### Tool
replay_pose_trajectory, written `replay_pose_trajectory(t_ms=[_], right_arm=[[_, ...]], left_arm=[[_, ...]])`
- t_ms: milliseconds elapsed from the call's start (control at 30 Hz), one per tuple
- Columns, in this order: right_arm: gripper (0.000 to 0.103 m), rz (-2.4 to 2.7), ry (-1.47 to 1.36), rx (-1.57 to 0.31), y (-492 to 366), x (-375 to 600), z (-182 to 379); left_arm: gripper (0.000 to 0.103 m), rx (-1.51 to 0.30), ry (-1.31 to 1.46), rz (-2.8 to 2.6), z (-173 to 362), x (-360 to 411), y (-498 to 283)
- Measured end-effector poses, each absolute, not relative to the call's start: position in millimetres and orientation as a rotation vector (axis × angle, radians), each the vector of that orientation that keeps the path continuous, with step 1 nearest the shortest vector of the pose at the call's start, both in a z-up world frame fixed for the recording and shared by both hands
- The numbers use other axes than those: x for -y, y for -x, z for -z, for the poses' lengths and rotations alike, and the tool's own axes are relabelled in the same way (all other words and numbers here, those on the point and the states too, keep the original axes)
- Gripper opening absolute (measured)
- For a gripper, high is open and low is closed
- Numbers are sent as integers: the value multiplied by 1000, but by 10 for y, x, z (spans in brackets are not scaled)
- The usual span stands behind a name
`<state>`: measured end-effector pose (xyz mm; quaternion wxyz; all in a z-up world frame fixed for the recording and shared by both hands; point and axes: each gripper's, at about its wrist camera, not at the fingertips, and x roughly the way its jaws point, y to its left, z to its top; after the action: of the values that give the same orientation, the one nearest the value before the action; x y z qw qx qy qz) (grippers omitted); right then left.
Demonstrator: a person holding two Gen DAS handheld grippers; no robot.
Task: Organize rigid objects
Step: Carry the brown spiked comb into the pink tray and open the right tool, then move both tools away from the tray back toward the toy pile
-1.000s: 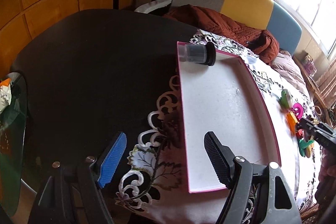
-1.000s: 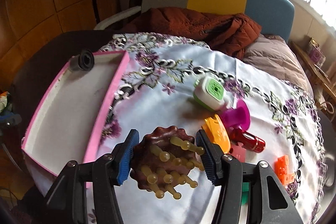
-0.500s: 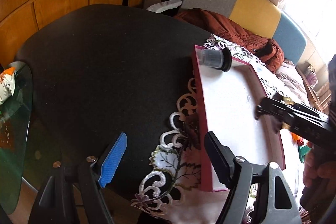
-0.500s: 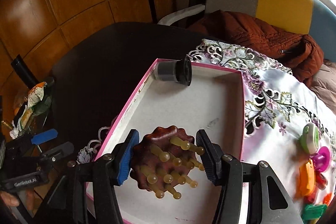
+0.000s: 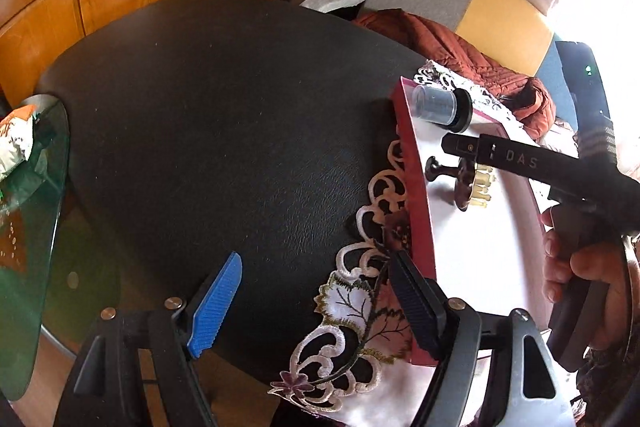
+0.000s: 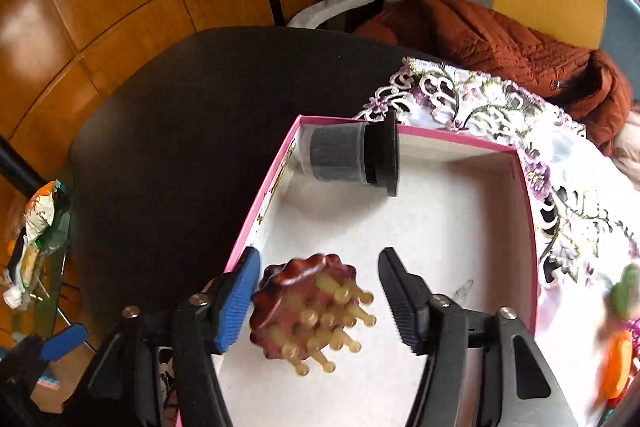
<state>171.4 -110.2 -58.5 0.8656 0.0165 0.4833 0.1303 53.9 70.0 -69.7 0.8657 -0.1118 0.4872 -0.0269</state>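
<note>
A brown scalloped massage brush [image 6: 308, 311] with amber knobs sits between the jaws of my right gripper [image 6: 320, 287], over the pink-rimmed box [image 6: 260, 223]. Those jaws are opening: the black finger stands clear of the brush and the blue pad is close beside it. In the left wrist view the brush [image 5: 472, 183] hangs just above the box floor, under the right gripper's finger [image 5: 500, 155]. A clear jar with a black lid [image 6: 348, 157] lies on its side in the box's far corner. My left gripper [image 5: 320, 291] is open with nothing in it, over the black table by the box's near corner.
A lace tablecloth [image 6: 500, 99] lies under the box. Colourful toys [image 6: 618, 359] are on the cloth to the right. A rust jacket [image 6: 520, 47] rests on the chair behind. A glass side table with snack packets [image 5: 24, 147] stands at the left. A hand [image 5: 580, 267] grips the right tool.
My right gripper carried the brush from the cloth over into the box, and its jaws have widened off the brush. The left gripper drifted slightly toward the table's edge.
</note>
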Motion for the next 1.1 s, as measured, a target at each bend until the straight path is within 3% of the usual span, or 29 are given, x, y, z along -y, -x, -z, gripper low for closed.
replay_pose_trajectory(t_ms=[233,1100], right_arm=[[79,-280,-58,-990,-1624,1191,537],[95,-242,-48,-833,-990,1376,121]], left_arm=[[77,-1009,227,58,698,-681,-535],[77,-965,170,75,512,-482,-404]])
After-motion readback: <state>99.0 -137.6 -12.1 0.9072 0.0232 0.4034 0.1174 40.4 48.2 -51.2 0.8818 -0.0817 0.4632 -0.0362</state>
